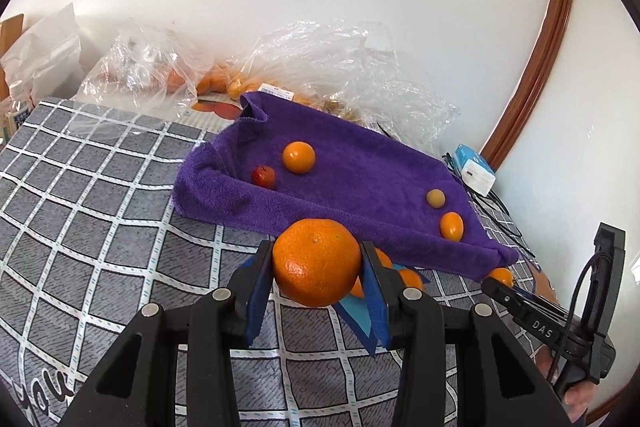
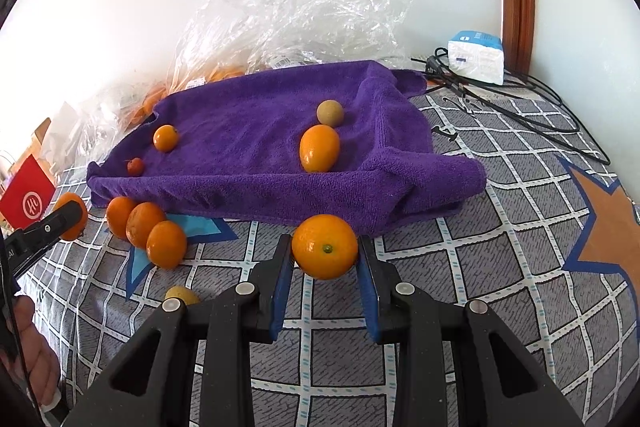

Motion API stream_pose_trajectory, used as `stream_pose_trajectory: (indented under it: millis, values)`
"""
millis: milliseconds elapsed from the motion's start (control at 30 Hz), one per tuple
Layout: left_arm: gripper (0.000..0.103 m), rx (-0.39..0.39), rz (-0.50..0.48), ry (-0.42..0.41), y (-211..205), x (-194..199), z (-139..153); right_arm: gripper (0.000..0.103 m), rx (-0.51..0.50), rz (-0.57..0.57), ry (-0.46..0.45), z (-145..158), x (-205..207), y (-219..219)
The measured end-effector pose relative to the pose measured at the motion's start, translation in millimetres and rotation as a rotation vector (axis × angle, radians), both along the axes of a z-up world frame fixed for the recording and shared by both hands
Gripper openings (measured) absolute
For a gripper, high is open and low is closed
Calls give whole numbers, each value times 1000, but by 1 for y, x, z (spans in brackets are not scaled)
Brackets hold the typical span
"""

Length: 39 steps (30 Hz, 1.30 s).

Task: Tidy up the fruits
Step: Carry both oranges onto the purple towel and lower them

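Note:
My left gripper (image 1: 316, 263) is shut on a large mandarin (image 1: 316, 261), held above the checked tablecloth just in front of the purple towel (image 1: 360, 179). My right gripper (image 2: 325, 251) is shut on a small orange kumquat (image 2: 325, 246) at the towel's (image 2: 260, 131) near edge. On the towel lie an orange citrus (image 2: 165, 137), a small red fruit (image 2: 135, 166), an oval kumquat (image 2: 319, 148) and a tan round fruit (image 2: 330, 113). Three mandarins (image 2: 144, 225) lie on the cloth to the left, with a yellowish fruit (image 2: 182, 294) nearer.
Clear plastic bags (image 2: 288, 23) with more oranges lie behind the towel against the wall. A blue-white box (image 2: 476, 57) and black cables (image 2: 520, 103) are at the back right. A red packet (image 2: 26, 197) stands at the far left. The checked tablecloth (image 1: 100, 187) covers the table.

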<state>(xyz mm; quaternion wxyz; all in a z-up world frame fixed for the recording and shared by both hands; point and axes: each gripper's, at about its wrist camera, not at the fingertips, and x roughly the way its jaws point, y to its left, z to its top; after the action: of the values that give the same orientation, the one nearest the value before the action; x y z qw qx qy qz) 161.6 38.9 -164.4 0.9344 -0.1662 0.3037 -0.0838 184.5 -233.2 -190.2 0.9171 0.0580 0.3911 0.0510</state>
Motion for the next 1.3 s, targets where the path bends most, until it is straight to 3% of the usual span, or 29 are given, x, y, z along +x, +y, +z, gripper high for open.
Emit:
stream_pose_trajectory:
  millis: [133,267,400,767,1000,1200,1300]
  values:
    - [40,-3,26,-11,5,0,4,31,57,15,0,7,-2,1]
    - [40,-16,40,-3,15,1,11,31,59,23,-25,24,-1,5]
    - [40,19,62,-21,24,5,27,31,40,30,-56,42,8,11]
    - [40,52,103,-84,33,58,65,31,35,33,-129,75,58,27]
    - [40,33,114,-48,29,89,41,31,55,25,-108,55,84,34]
    - [40,65,105,-8,25,93,16,31,94,31,-27,21,93,31]
    - [40,79,96,1,22,94,12,31,56,33,-22,16,92,34]
